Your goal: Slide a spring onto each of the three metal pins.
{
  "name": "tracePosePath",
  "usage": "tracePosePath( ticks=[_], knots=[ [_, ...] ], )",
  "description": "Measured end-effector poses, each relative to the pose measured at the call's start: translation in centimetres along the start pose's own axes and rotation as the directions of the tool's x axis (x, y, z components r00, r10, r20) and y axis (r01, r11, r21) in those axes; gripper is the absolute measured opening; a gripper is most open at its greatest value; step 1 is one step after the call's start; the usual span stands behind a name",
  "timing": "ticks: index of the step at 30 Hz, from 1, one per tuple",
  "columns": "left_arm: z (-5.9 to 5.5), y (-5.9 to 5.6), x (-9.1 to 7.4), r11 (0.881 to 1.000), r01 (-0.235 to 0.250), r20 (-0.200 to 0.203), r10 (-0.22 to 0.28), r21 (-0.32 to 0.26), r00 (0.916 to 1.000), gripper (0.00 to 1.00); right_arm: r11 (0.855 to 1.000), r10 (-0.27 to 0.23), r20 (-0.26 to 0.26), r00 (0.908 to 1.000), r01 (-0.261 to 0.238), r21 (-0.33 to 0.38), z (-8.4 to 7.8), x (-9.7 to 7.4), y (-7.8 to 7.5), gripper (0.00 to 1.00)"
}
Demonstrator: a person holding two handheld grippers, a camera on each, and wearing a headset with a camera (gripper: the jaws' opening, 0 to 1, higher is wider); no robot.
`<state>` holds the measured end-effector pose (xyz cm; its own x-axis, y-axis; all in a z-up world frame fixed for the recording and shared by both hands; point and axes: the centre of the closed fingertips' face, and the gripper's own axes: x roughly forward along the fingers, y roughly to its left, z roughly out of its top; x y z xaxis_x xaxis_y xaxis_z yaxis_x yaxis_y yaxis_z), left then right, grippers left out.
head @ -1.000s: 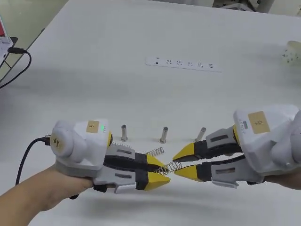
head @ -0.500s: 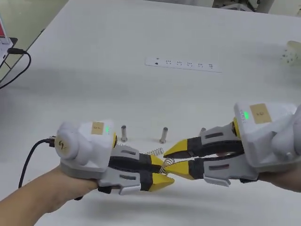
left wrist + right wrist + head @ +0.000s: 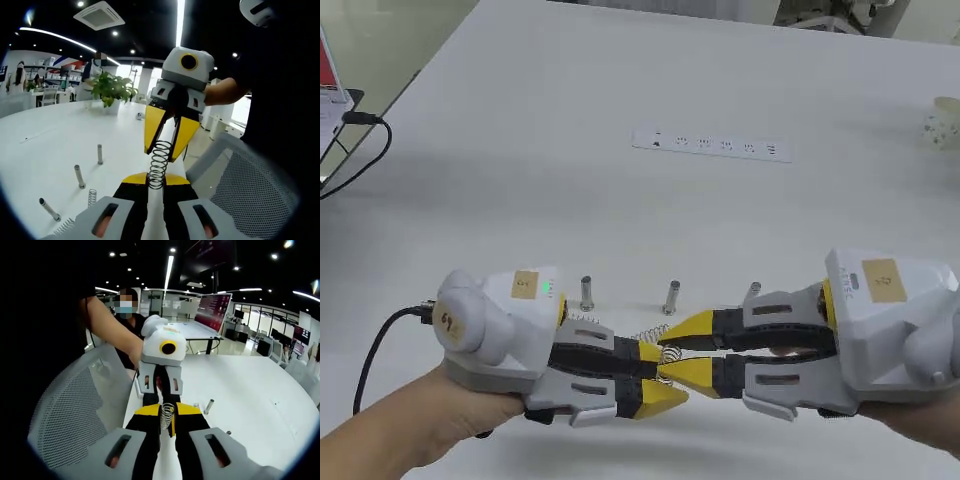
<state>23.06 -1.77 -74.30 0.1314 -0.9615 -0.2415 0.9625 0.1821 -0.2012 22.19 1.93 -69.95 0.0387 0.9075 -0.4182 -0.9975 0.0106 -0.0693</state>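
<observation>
A small steel spring (image 3: 668, 358) hangs in the air between both grippers, above the table's near edge. My left gripper (image 3: 672, 376) is shut on one end of that spring (image 3: 158, 165). My right gripper (image 3: 667, 357) comes in nose to nose from the right, and its yellow jaws are closed around the other end of the spring (image 3: 166, 416). Three short metal pins stand upright in a row just beyond: left pin (image 3: 586, 293), middle pin (image 3: 672, 297), right pin (image 3: 753, 291). All three pins are bare. A loose spring (image 3: 650, 335) lies on the table in front of the middle pin.
A white power strip (image 3: 710, 145) lies across the middle of the white table (image 3: 520, 150). A black cable (image 3: 365, 155) runs along the left edge. A small pale object (image 3: 945, 122) sits at the far right. A grey mesh chair (image 3: 75, 410) is behind the grippers.
My right gripper moved left from an open stance and closed its jaws onto the free end of the spring held by the left gripper. The left gripper shifted slightly.
</observation>
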Motion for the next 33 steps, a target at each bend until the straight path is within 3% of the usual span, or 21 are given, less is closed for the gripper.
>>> tracePosePath(
  ticks=[22, 33],
  knots=[
    [0.5, 0.2, 0.0, 0.999, -0.031, 0.008, 0.031, -0.021, 0.9995, 0.05, 1.000, -0.001, -0.046, 0.9989, 0.000, -0.020, 0.5, 0.3, -0.2, 0.07],
    [0.0, 1.2, -0.7, 0.993, -0.107, 0.002, 0.107, -0.059, 0.9943, 0.26, 0.999, -0.039, -0.066, 0.9971, 0.037, -0.038, 0.4, -0.1, -0.9, 0.07]
  ],
)
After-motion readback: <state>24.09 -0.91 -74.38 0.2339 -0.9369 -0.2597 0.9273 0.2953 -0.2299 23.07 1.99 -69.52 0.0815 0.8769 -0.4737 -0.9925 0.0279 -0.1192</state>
